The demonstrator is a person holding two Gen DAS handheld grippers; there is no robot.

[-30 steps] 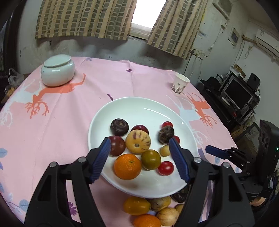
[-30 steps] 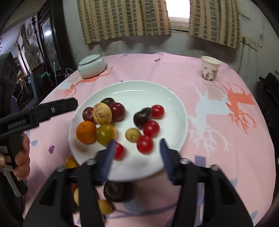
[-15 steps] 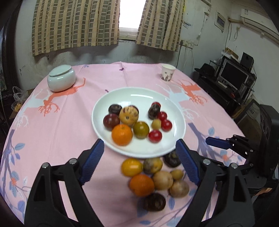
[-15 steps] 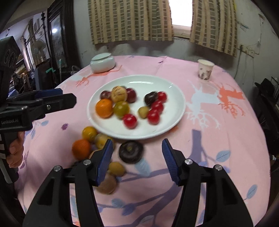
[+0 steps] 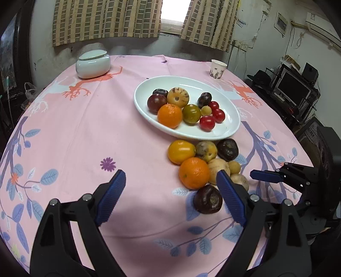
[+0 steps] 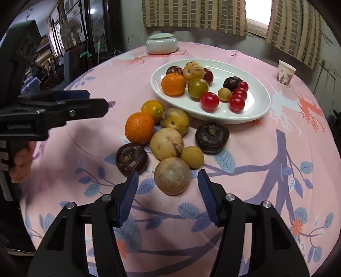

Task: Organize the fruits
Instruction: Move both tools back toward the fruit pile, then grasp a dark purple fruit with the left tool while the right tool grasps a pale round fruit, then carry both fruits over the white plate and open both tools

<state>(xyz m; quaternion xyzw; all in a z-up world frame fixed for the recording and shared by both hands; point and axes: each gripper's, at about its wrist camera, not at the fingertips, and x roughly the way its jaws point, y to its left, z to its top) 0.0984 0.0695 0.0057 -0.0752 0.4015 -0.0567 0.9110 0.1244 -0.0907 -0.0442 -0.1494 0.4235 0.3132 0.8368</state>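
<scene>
A pink tablecloth (image 5: 85,132) printed with purple branches, blue leaves and orange-and-white deer covers the table. The plate (image 5: 147,89) is white, the lidded jar (image 5: 93,64) pale green, the curtains (image 5: 106,19) tan-checked.

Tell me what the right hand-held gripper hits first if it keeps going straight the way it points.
Probably the round brown fruit nearest it: it lies on the cloth just ahead of the right hand-held gripper, in line with the gap between its closing jaws, which do not touch it. Depth is uncertain.
</scene>
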